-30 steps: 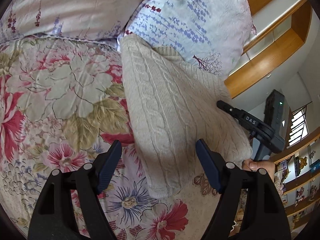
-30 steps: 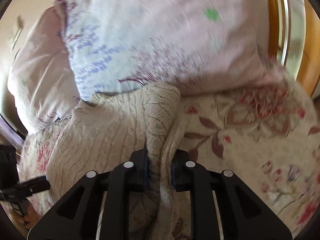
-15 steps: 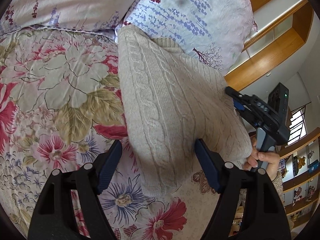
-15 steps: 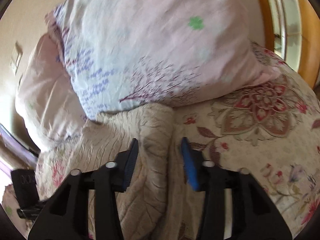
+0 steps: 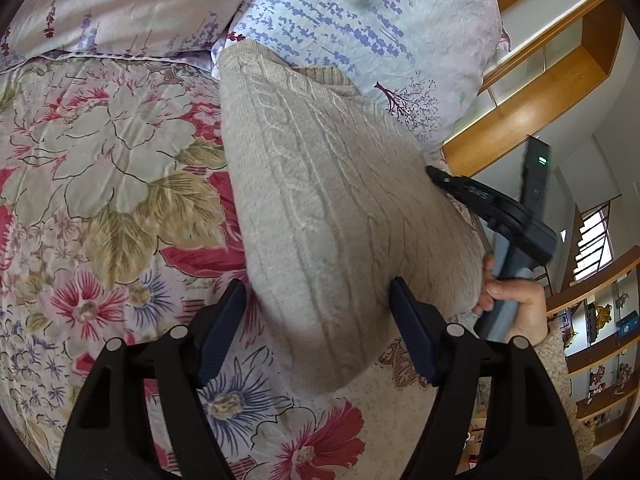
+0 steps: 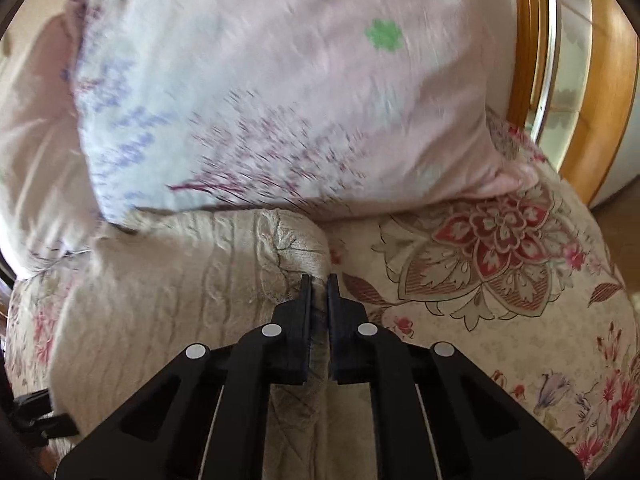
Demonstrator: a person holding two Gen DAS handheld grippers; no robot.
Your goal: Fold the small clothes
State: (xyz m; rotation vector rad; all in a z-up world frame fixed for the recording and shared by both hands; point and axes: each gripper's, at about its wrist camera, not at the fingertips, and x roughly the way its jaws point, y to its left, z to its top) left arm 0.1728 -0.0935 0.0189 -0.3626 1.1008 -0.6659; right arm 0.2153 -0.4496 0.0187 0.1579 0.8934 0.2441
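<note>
A cream cable-knit sweater (image 5: 332,216) lies folded into a long shape on the floral quilt (image 5: 100,184), its far end against a pillow. My left gripper (image 5: 318,332) is open and straddles the sweater's near end, its pads standing clear of the knit. In the left wrist view my right gripper (image 5: 436,174) reaches the sweater's right edge, held by a hand (image 5: 516,300). The right wrist view shows that gripper (image 6: 319,280) shut on the sweater (image 6: 180,280), pinching a thin fold at its right-hand edge near the far corner.
Two pillows (image 5: 360,24) (image 5: 120,4) lie at the head of the bed, the nearer one (image 6: 280,100) touching the sweater. A wooden headboard and shelves (image 5: 532,92) stand to the right. The floral quilt (image 6: 500,280) spreads out right of the sweater.
One second ago the right gripper held a raised fold. Half a second ago its jaws stood open over the sweater's edge. Now they have closed on that edge. The left gripper barely moved.
</note>
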